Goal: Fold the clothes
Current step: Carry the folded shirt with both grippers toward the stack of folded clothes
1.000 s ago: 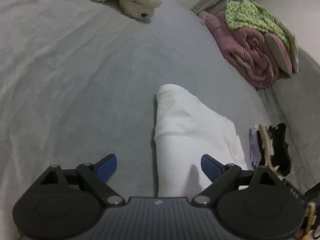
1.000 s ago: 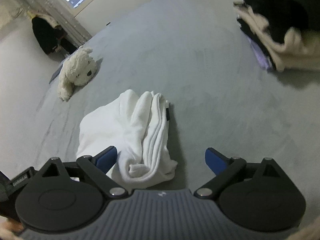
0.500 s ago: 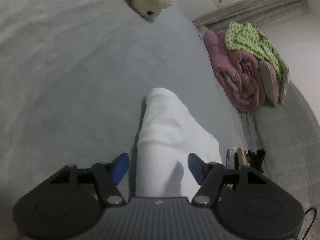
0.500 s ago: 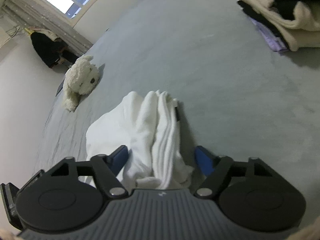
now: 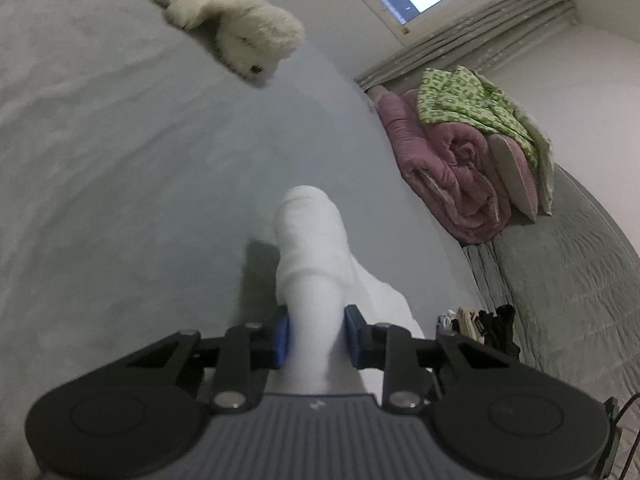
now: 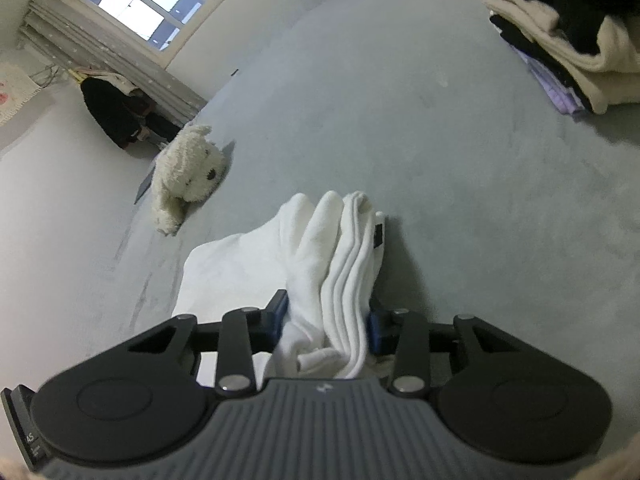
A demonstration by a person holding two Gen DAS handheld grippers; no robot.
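Both tools are closing on the folded white terry-cloth garment [image 5: 310, 264], which lies on the grey short-pile bed cover [image 5: 120, 184].

Left tool [image 5: 314, 338]: blue pads against both sides of one bunched end, jaws narrow. Right tool [image 6: 328, 318]: jaws wider, pinching a thicker end where several stacked layers and a rolled lobe show; a small dark tag [image 6: 378, 236] sits on the far edge.

Risks, as I judge them:
- Right grip spans many loose layers. The outer ones may be clamped while the inner ones slide out on a lift, so the fold opens.
- Left grip is on a squashed ridge, not a flat edge. A pull could drag the bundle along the cover instead of lifting it.
- If the two ends rise unevenly, the middle sags and the stack skews.

Materials: the garment is soft, thick and springy, with rounded folds and no crisp creases. The cover is matte, slightly rumpled, and looks grippy.

Farther off: cream fluffy plush dog [image 6: 188, 172], lying flat. Rolled pink quilt with a green patterned cloth on top [image 5: 464, 160]. Stack of folded cream, black and lilac clothes [image 6: 568, 48], well apart.
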